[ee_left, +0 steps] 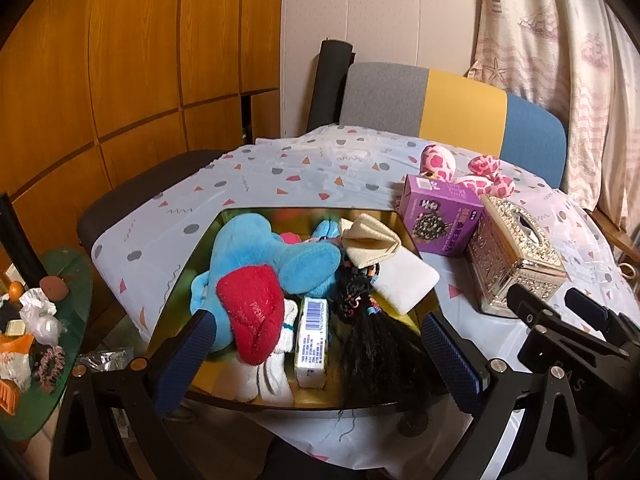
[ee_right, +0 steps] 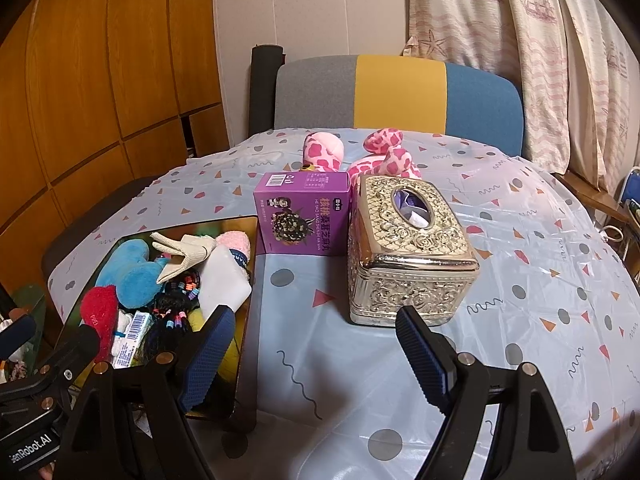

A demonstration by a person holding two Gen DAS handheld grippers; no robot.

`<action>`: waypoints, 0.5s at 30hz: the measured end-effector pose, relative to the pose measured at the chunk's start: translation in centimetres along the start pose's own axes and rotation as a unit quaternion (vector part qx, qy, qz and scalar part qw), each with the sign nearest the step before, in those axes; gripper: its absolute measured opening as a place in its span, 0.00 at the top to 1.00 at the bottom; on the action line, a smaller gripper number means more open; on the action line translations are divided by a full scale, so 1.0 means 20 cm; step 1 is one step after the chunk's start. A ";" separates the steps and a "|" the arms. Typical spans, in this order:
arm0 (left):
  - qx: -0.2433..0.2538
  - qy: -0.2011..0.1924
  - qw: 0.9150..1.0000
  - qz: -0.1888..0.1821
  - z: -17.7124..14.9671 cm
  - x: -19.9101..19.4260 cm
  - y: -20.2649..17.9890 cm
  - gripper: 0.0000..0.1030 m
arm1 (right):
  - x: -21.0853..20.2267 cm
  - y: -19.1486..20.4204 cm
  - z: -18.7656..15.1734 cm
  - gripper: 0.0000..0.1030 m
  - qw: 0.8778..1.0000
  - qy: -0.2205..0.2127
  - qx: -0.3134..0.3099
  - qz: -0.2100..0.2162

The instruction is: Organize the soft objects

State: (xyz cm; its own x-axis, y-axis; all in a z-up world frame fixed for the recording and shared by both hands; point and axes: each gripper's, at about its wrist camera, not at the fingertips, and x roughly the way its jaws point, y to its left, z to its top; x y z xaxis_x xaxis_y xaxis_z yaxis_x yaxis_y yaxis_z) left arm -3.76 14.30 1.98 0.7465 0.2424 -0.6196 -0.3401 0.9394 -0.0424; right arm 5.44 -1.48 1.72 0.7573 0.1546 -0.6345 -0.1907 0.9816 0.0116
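Observation:
A gold tray [ee_left: 180, 276] [ee_right: 192, 227] on the table's near left holds a blue plush [ee_left: 272, 252] [ee_right: 132, 272] with a red part [ee_left: 252, 308], a cream cloth [ee_left: 368, 236], a black beaded hairpiece [ee_left: 368, 320], a white pad [ee_left: 404, 280] and a small barcoded box [ee_left: 312, 340]. My left gripper [ee_left: 318, 360] [ee_right: 52, 336] hovers open over the tray's near end, gripping nothing. A pink spotted plush [ee_left: 460, 172] [ee_right: 360, 156] lies at the table's far side. My right gripper [ee_right: 316, 356] [ee_left: 560, 320] stands open above bare tablecloth, just in front of the tissue box.
A purple carton [ee_left: 440, 216] [ee_right: 304, 216] and an ornate silver tissue box [ee_left: 516, 264] [ee_right: 408, 248] stand right of the tray. A grey, yellow and blue chair [ee_left: 440, 100] backs the table. A green side table [ee_left: 68, 276] with clutter sits at left.

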 end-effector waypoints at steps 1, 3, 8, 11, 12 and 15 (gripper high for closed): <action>-0.002 -0.003 1.000 -0.005 0.00 -0.01 0.00 0.00 | 0.00 0.00 0.00 0.18 1.000 0.000 0.000 0.000; -0.010 -0.002 1.000 -0.011 0.00 -0.01 0.01 0.00 | 0.00 0.00 0.00 0.18 1.000 0.000 0.000 -0.001; -0.004 -0.008 1.000 0.012 0.01 -0.01 -0.01 0.00 | 0.00 -0.01 -0.01 0.18 1.000 0.002 0.002 -0.003; 0.009 -0.016 1.000 0.013 0.00 -0.02 -0.03 0.01 | 0.01 -0.02 -0.01 0.18 1.000 0.003 0.004 -0.004; 0.009 -0.021 1.000 0.010 -0.01 -0.03 -0.03 0.01 | 0.01 -0.02 -0.01 0.18 1.000 0.004 0.004 -0.004; 0.013 -0.019 1.000 0.006 -0.02 -0.02 -0.04 0.05 | 0.01 -0.04 -0.02 0.18 1.000 0.004 0.006 -0.005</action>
State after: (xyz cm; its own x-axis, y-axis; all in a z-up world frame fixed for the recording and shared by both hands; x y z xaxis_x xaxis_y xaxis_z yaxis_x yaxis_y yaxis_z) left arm -3.99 13.45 1.93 0.7642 0.2629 -0.5890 -0.3355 0.9419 -0.0149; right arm 5.51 -2.23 1.32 0.7541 0.1430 -0.6410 -0.1743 0.9846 0.0147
